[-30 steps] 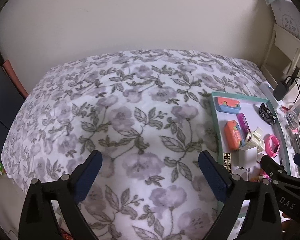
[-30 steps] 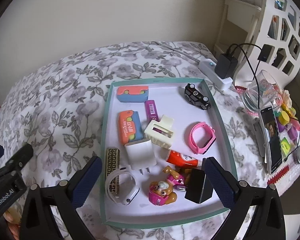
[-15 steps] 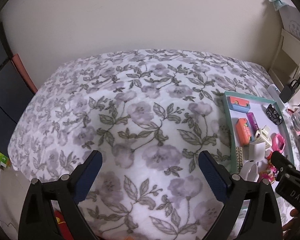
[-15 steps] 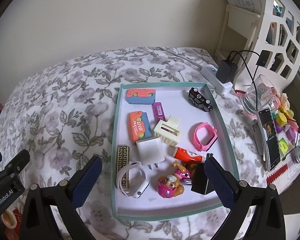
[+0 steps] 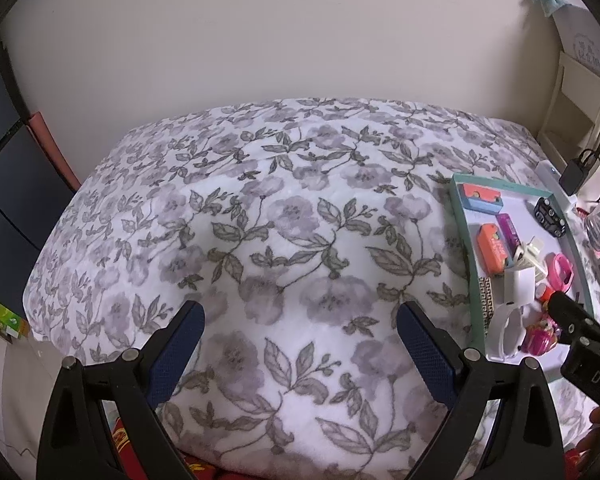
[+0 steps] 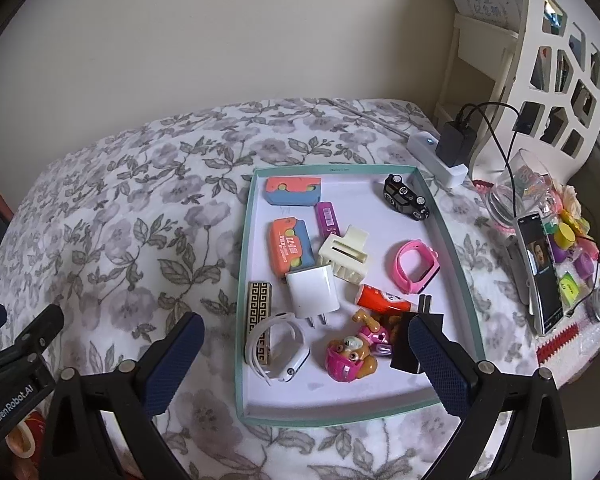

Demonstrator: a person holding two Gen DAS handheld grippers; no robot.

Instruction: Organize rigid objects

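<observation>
All the small rigid things lie together in the tray, which rests on the floral bed near its right side: a two-tone block and a toy car at the far end, a purple stick, an orange case, a cream clip, a white charger and a pink band in the middle, and a patterned bar, a white watch, an orange tube, a pup toy and a black plug at the near end. They overlap loosely, so the tray fits either a heap waiting to be sorted or things just gathered in. The right gripper hangs above the tray's near end, fingers spread wide and empty, likely to keep the whole lot in sight. The left gripper hovers over bare bedding, also open and holding nothing, clear of the tray.
</observation>
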